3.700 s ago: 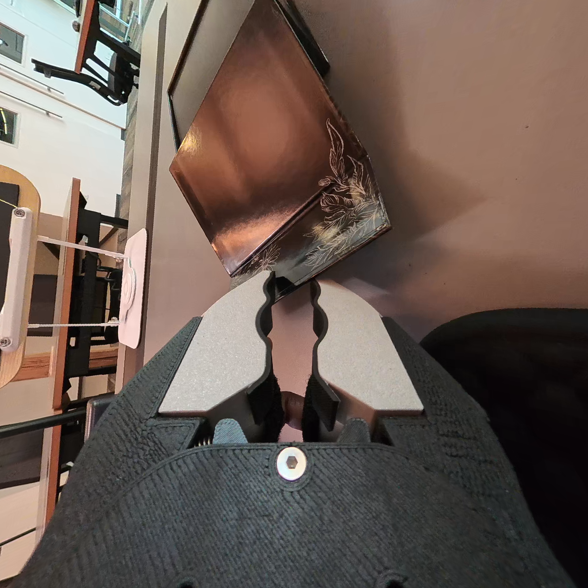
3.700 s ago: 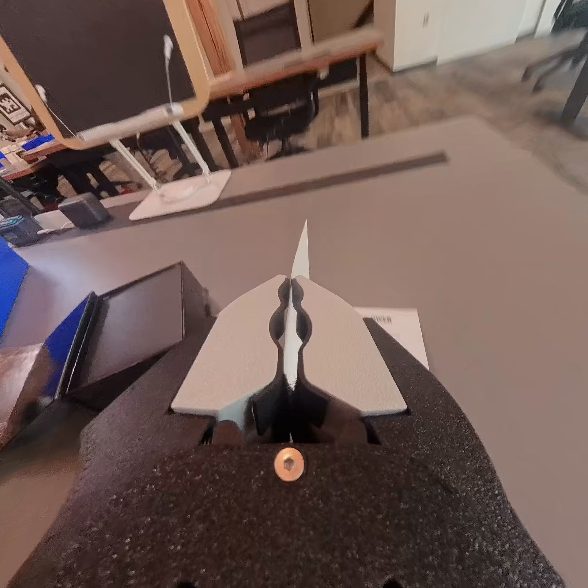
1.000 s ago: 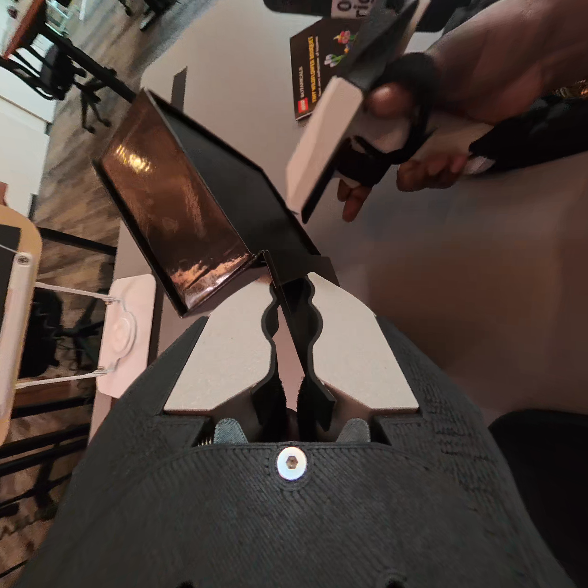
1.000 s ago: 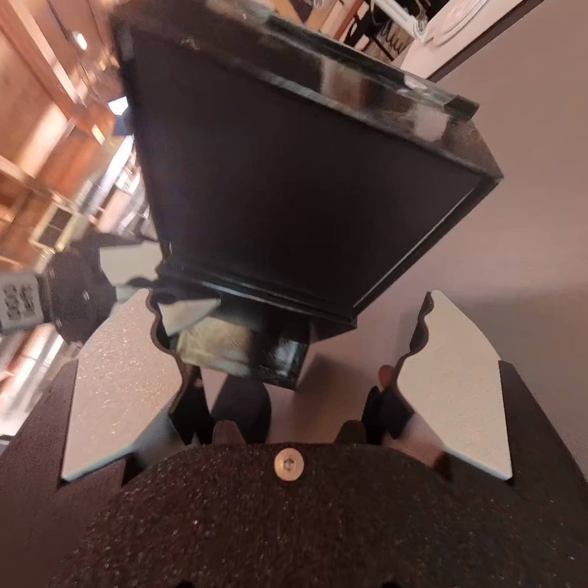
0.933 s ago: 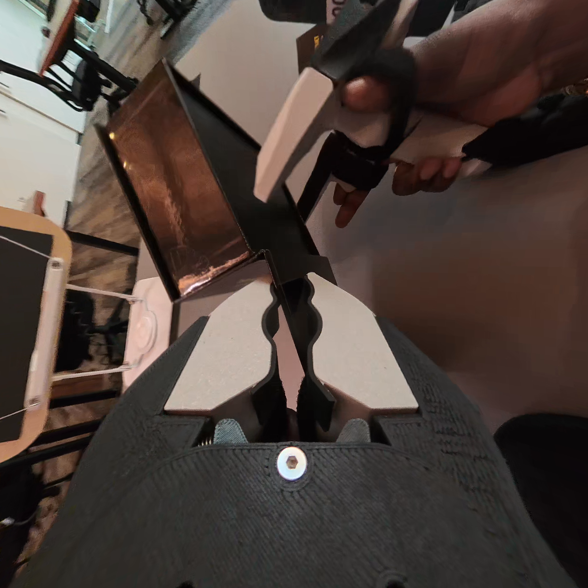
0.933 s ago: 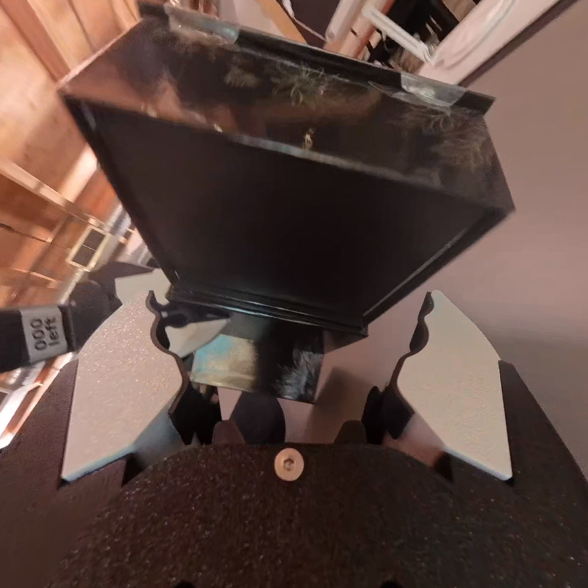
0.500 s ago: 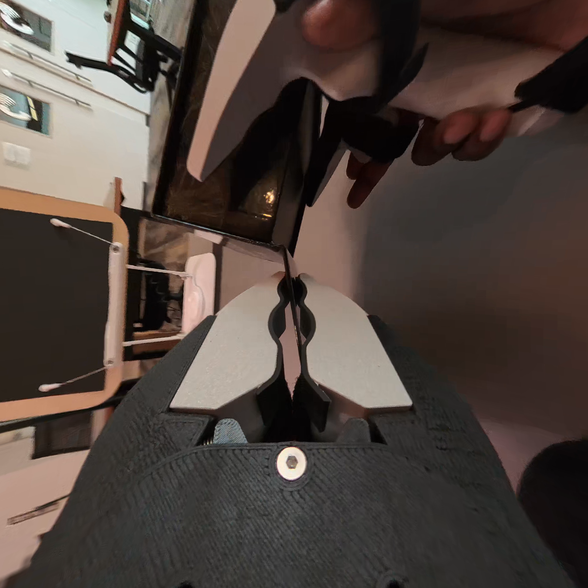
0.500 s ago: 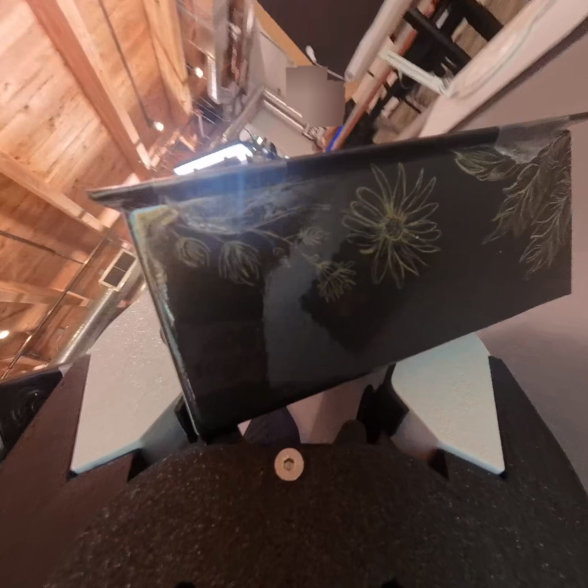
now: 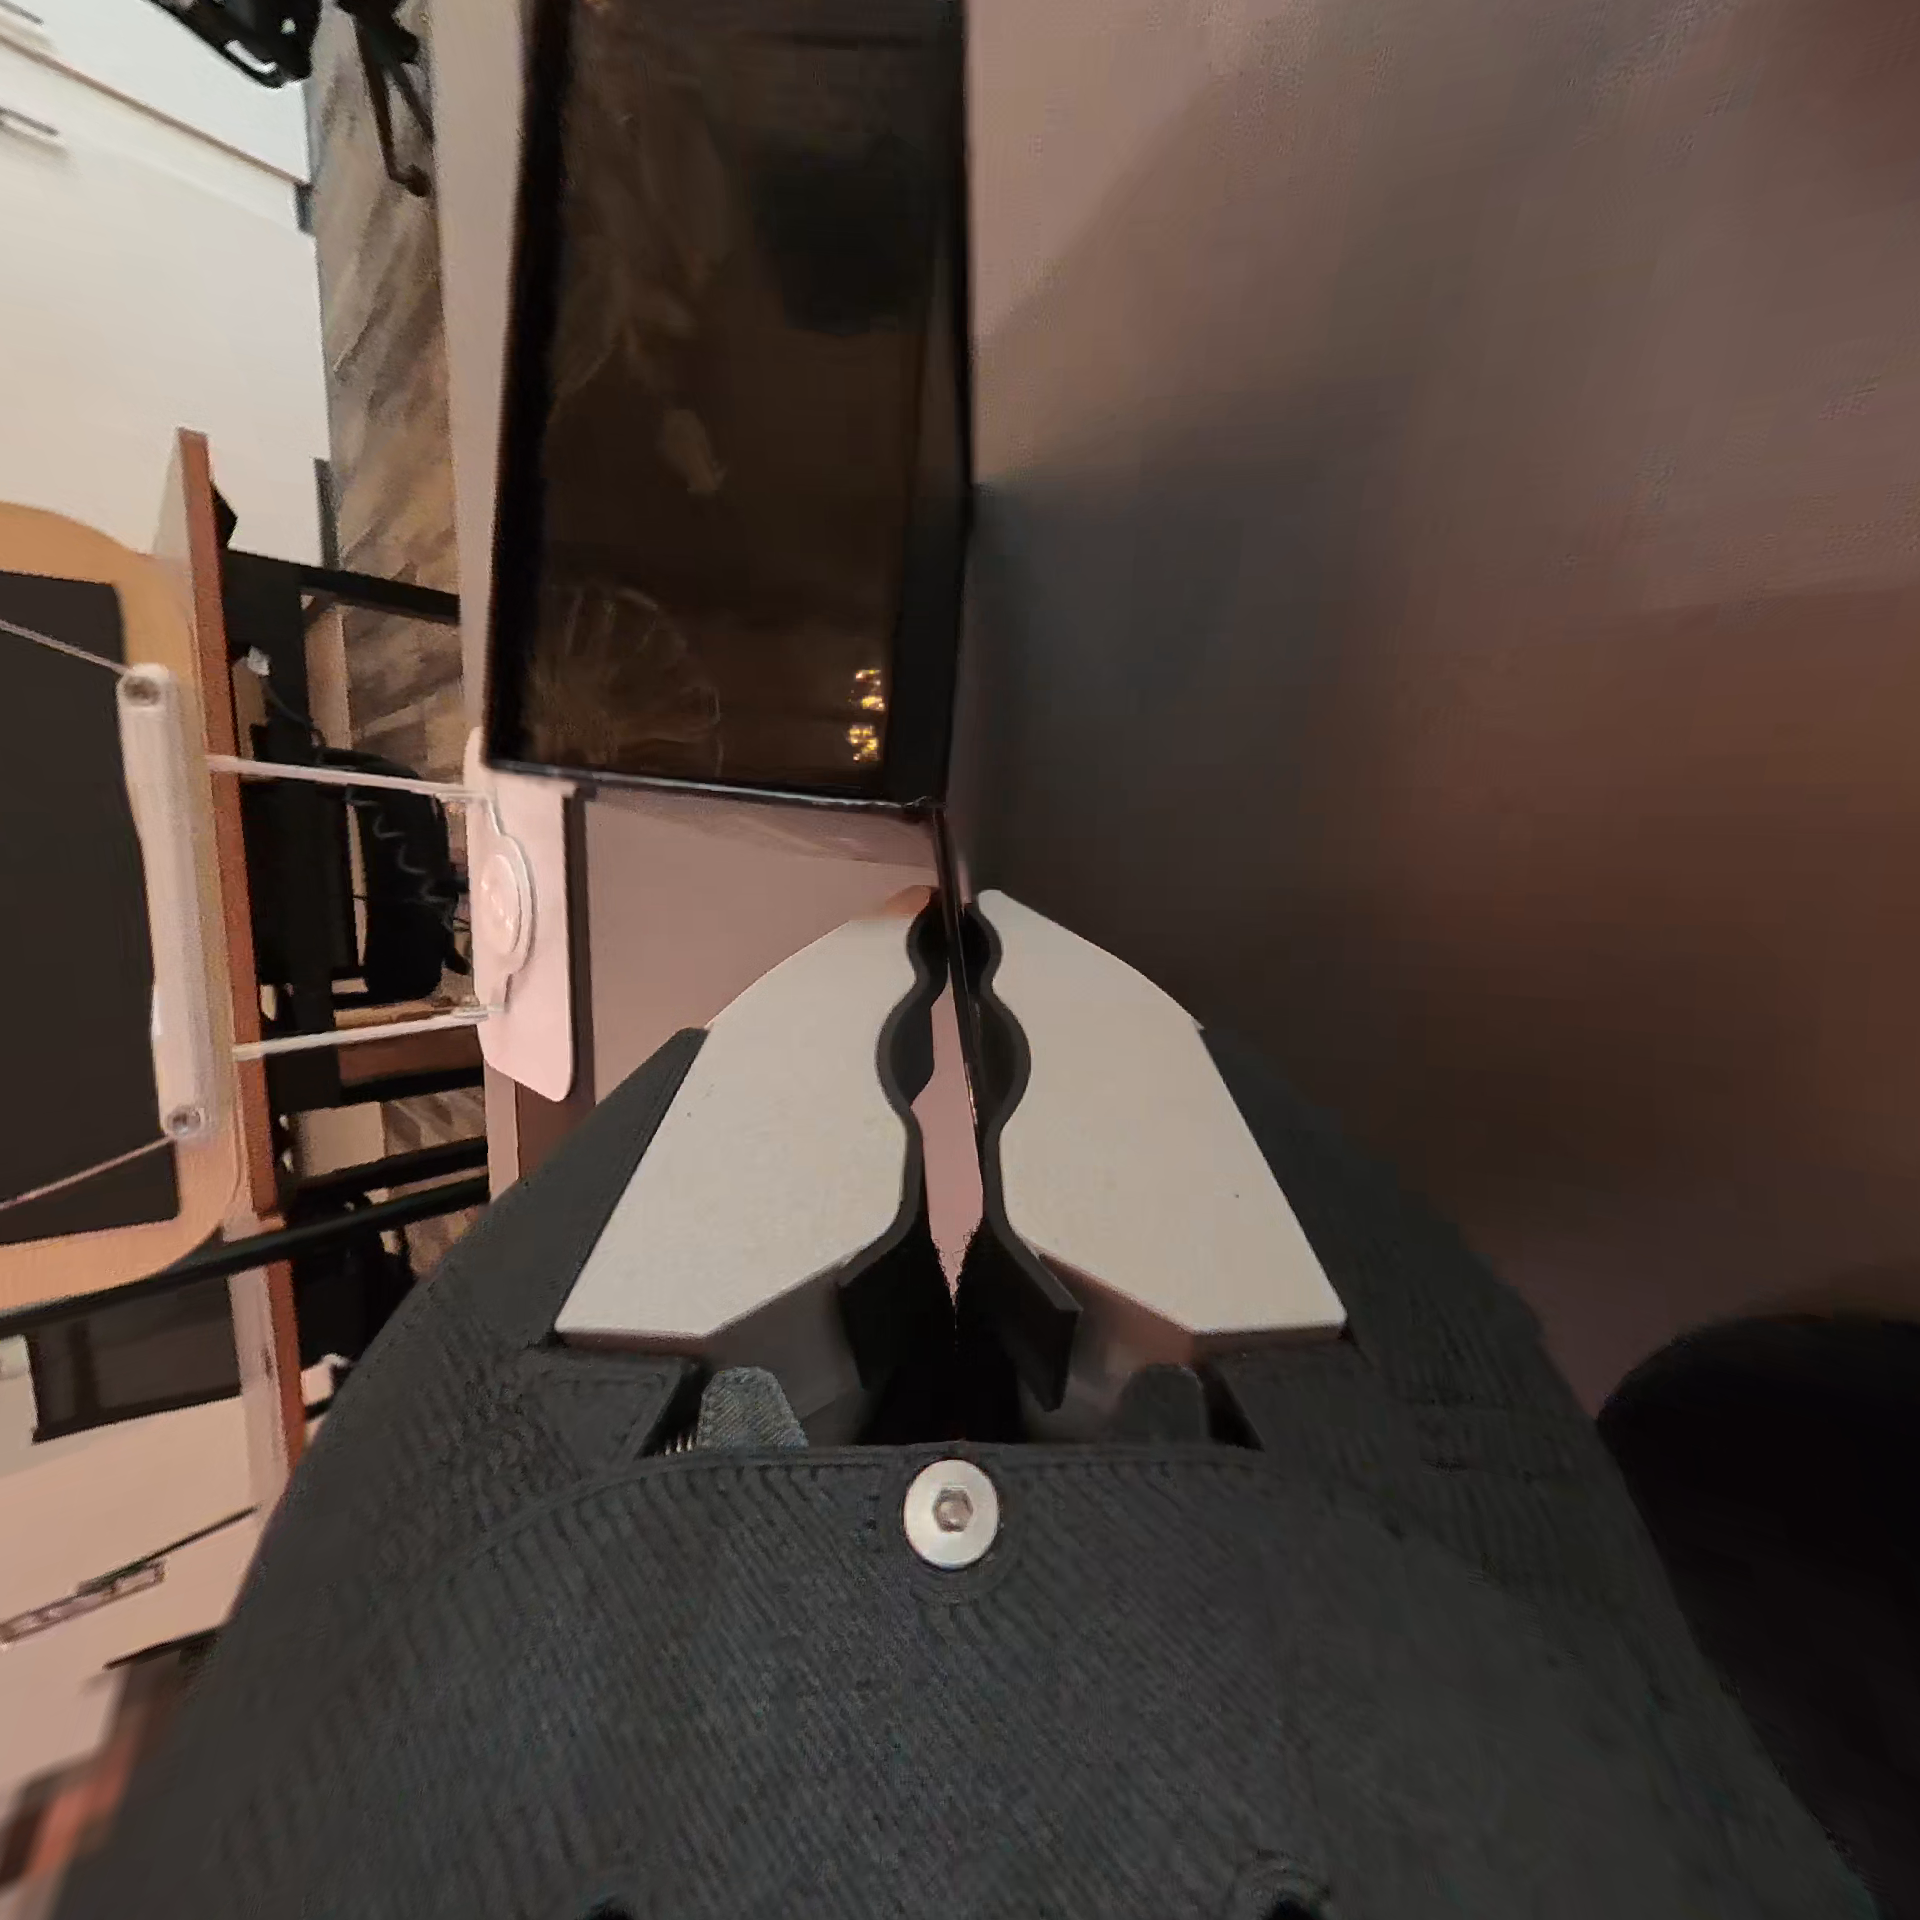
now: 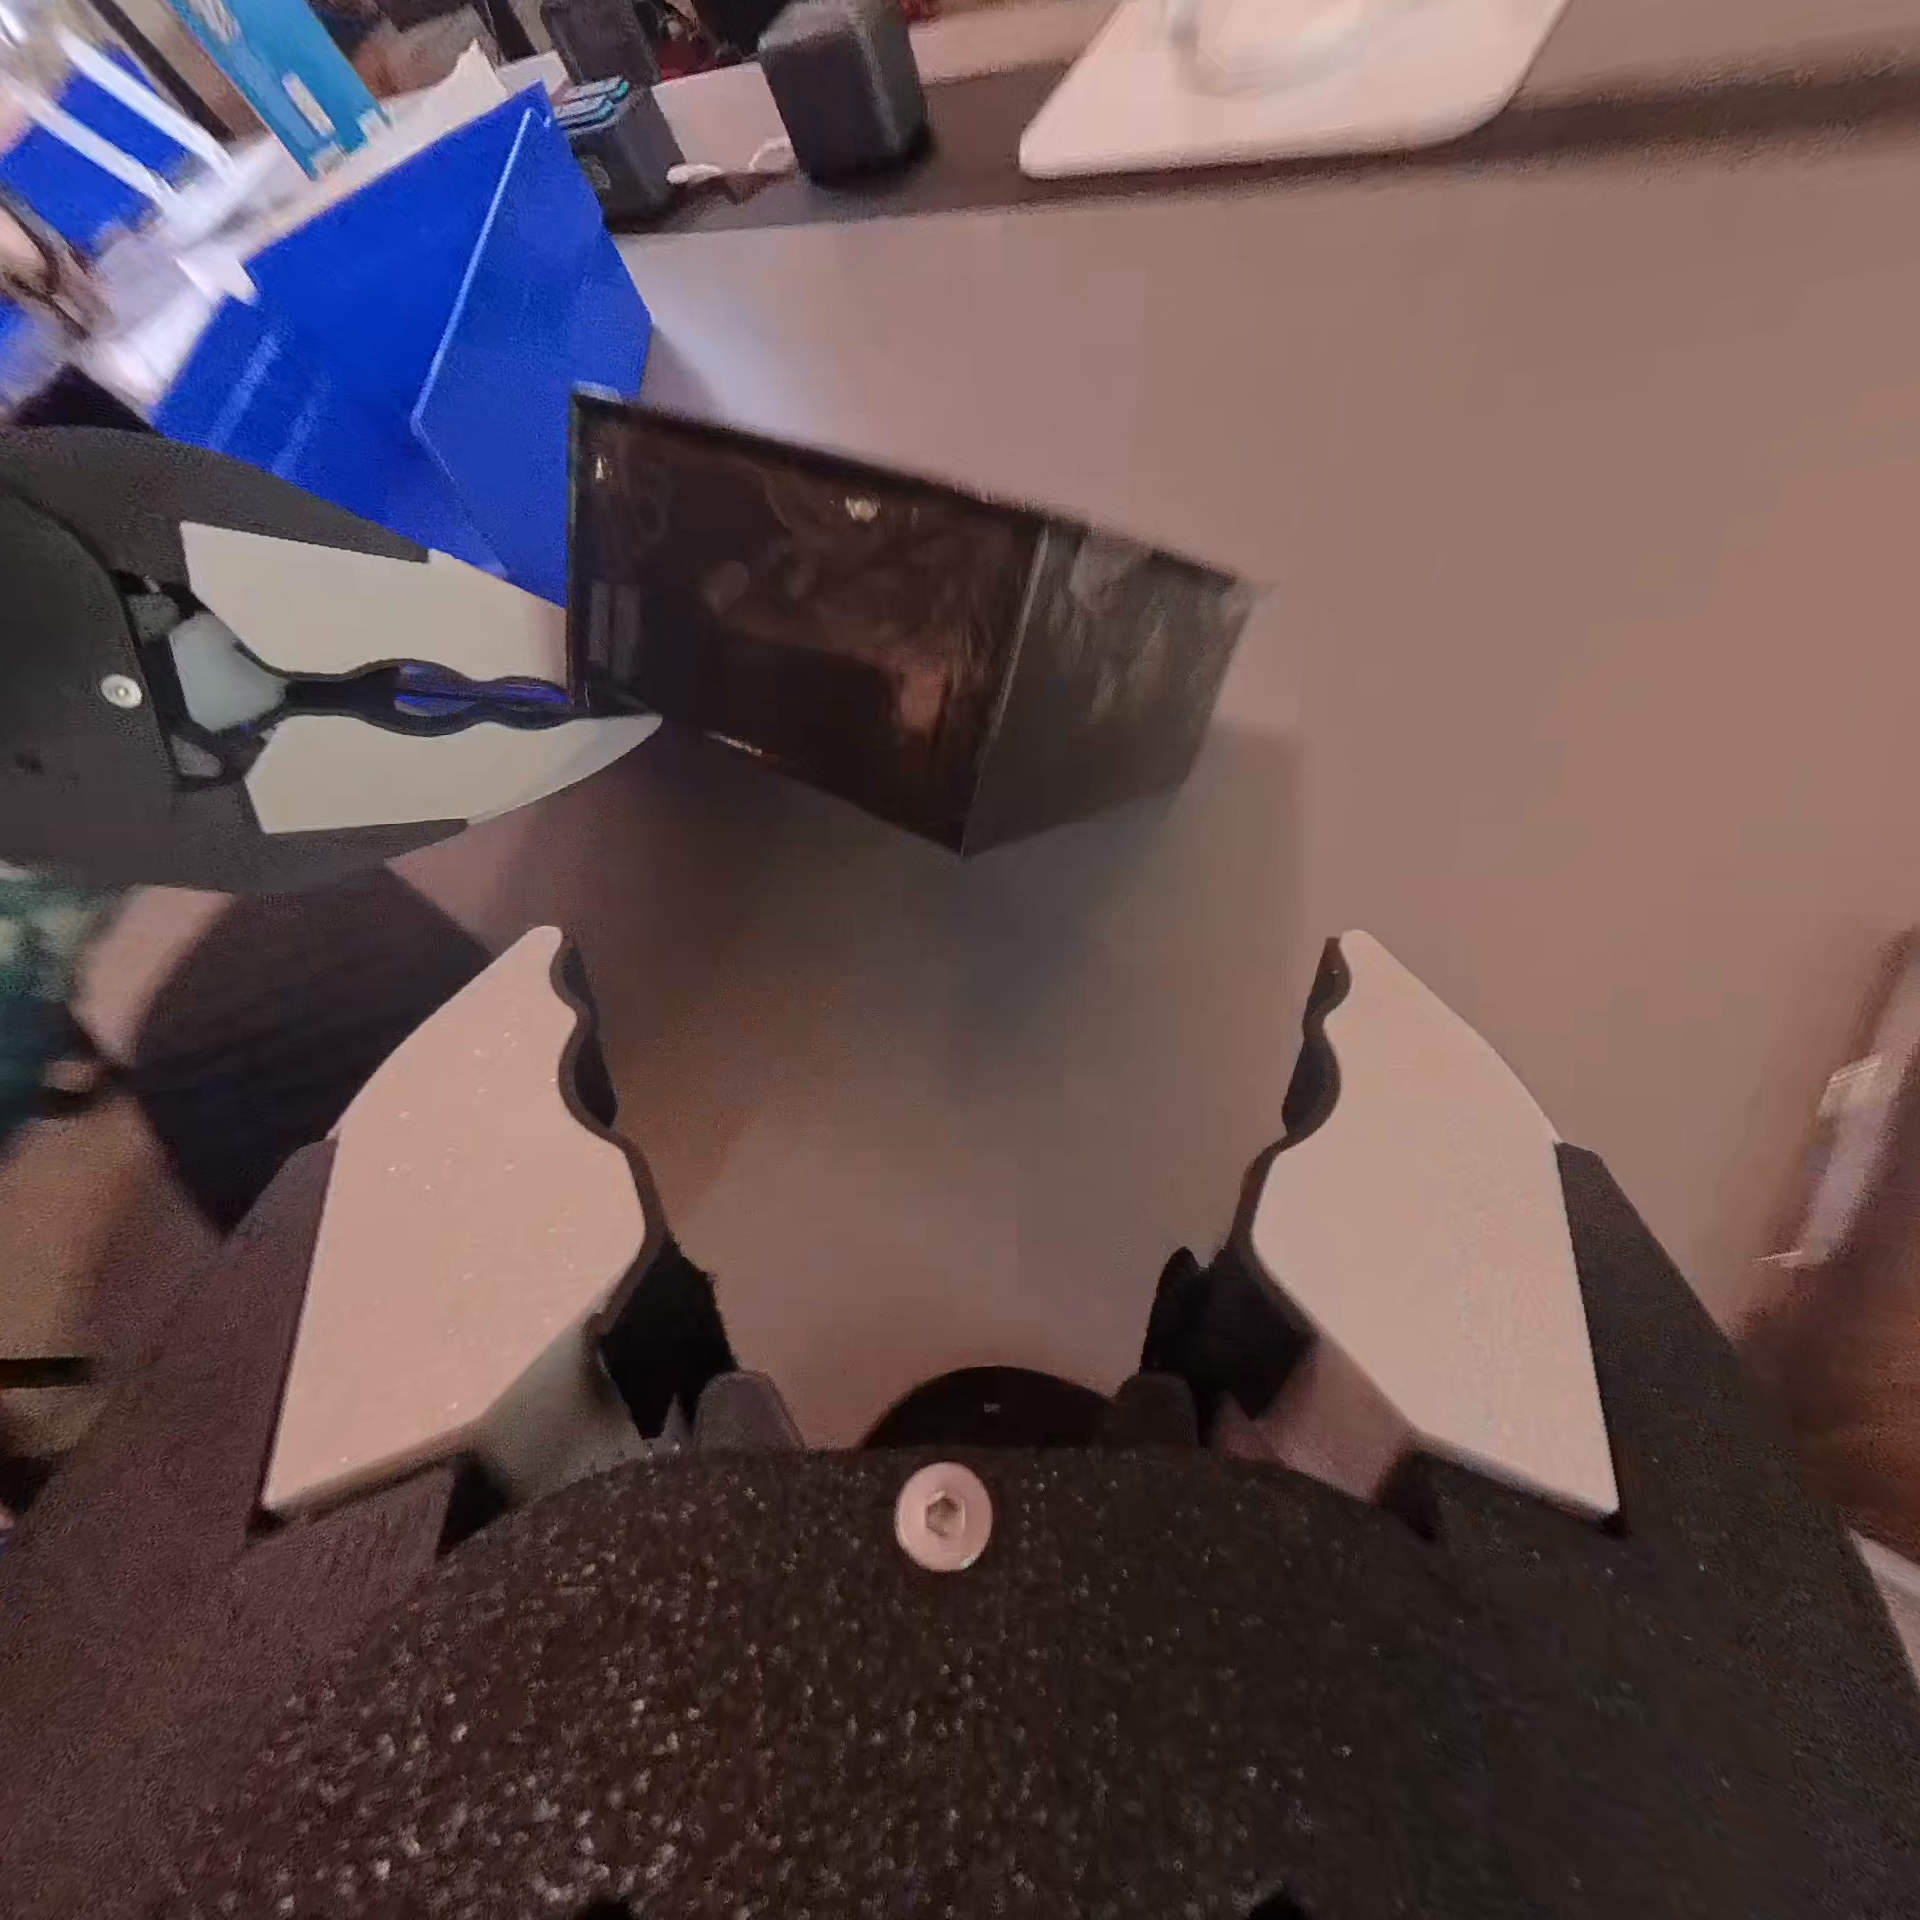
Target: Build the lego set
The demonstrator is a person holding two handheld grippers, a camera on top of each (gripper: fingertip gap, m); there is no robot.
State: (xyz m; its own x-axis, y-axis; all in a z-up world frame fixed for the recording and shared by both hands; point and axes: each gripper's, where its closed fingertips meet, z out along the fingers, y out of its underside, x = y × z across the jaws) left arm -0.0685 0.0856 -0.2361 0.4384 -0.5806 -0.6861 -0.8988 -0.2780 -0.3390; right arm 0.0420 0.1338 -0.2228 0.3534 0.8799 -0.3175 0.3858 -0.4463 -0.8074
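Black glossy lego box (image 10: 894,644) is off the grey table (image 10: 1455,468), one corner pointing down, its shadow on the surface below; faint floral line art on its sides, open end facing the left gripper. Left gripper (image 9: 948,914) is pinched on a thin black flap (image 9: 961,997) at the box's edge: flap runs edge-on between the fingers, jaws nearly pressed together around it. In the right wrist view that same gripper (image 10: 613,707) comes in from the left, tips at the box's near-left edge. Right gripper (image 10: 945,961) is spread wide, nothing between the fingers, sitting back from the box with only tabletop in the gap. Blue box (image 10: 416,384) stands just behind the black one, touching or not, can't tell. White flat base (image 10: 1299,94) and small dark blocks (image 10: 842,83) sit at the far table edge. Right edge of the frame is blurred, unreadable.
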